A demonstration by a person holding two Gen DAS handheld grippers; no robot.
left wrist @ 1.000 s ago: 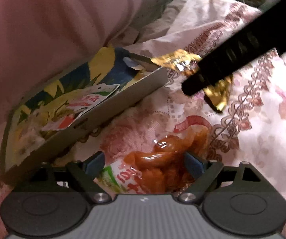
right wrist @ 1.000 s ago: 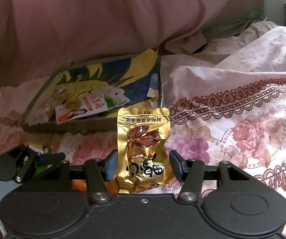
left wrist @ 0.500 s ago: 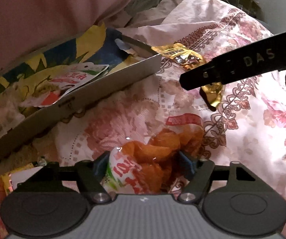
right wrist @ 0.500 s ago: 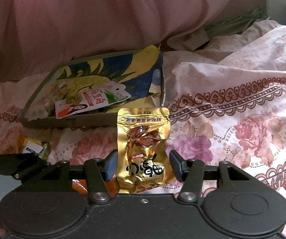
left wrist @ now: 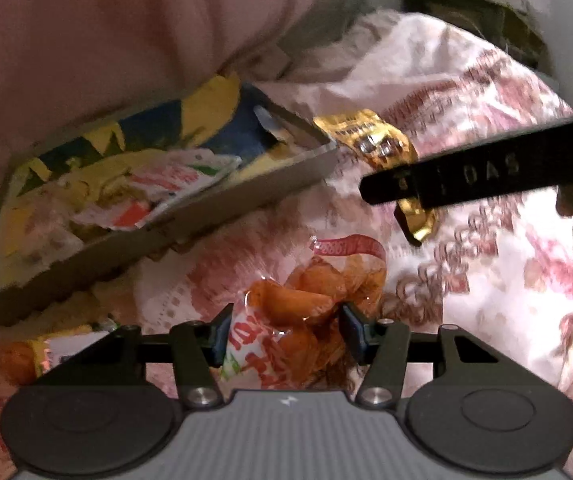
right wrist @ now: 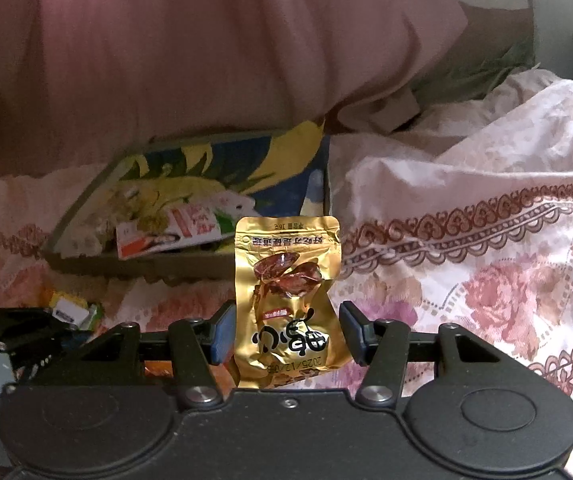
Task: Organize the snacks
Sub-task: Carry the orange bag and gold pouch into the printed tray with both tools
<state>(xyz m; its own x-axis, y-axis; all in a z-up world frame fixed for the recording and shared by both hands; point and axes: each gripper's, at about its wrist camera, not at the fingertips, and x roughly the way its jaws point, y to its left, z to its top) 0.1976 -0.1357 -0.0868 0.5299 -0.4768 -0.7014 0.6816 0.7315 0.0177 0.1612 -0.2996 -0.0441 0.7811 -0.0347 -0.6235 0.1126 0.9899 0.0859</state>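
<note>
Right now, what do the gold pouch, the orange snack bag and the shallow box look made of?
Gold pouch: metallised foil film, glossy, by its mirror glints and crinkles. Orange snack bag: thin, mostly clear plastic film, shiny; the orange pieces show through it. Shallow box: likely cardboard, with a dull grey-brown wall and a printed lining; the finish is hard to judge in this light.

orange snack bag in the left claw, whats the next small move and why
Probably carry the orange snack bag up and over the wall of the box. The left claw has just been closing and its pads now pinch the bag, and another packet already lies inside.
</note>
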